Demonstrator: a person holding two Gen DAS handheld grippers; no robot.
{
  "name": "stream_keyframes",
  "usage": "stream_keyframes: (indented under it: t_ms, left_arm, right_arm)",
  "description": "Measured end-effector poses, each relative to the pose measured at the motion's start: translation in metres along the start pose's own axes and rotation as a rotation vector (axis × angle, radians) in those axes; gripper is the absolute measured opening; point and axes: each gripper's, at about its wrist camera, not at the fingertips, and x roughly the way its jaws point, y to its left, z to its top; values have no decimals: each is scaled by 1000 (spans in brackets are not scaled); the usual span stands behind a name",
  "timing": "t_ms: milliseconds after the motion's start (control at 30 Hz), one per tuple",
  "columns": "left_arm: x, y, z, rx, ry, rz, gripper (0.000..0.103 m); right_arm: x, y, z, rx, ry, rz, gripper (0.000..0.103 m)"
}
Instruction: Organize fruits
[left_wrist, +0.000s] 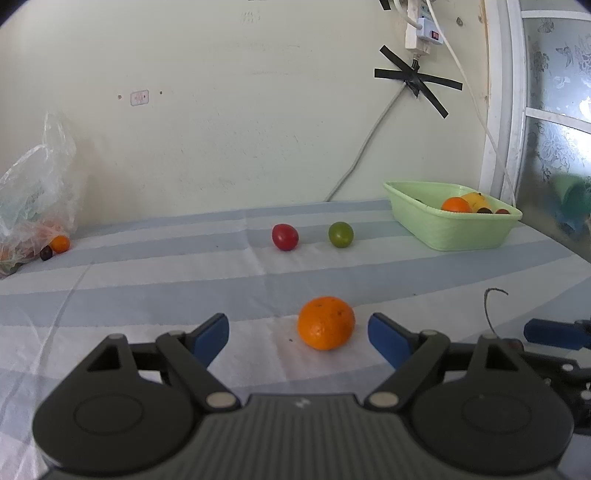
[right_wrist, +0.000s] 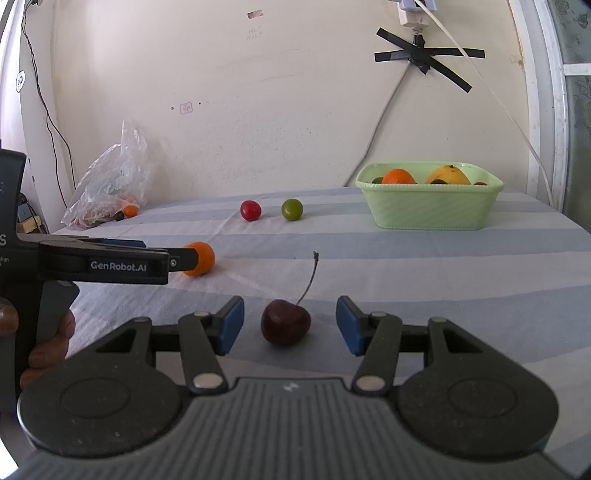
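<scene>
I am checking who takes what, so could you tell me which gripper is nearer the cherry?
Right. The right gripper brackets the cherry, pads apart from it; the left gripper is off beside the orange.

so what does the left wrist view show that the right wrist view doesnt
Only the left wrist view: the left tongs from behind, open, with the orange between the pads, untouched.

Only the right wrist view: the whole dark cherry with its stem, sitting between the open right tongs, plus a hand gripping the left tool's handle.

Both: the green basket holding fruit, the red fruit and green fruit side by side, the plastic bag by the wall, and the striped cloth.
</scene>
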Motion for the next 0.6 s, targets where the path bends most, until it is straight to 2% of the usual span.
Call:
stream_keyframes:
  t_ms: [600]
  left_arm:
    - [-6, 0, -2, 3, -44, 24, 91]
  right_arm:
    - [-1, 0, 0, 1, -7, -4, 58]
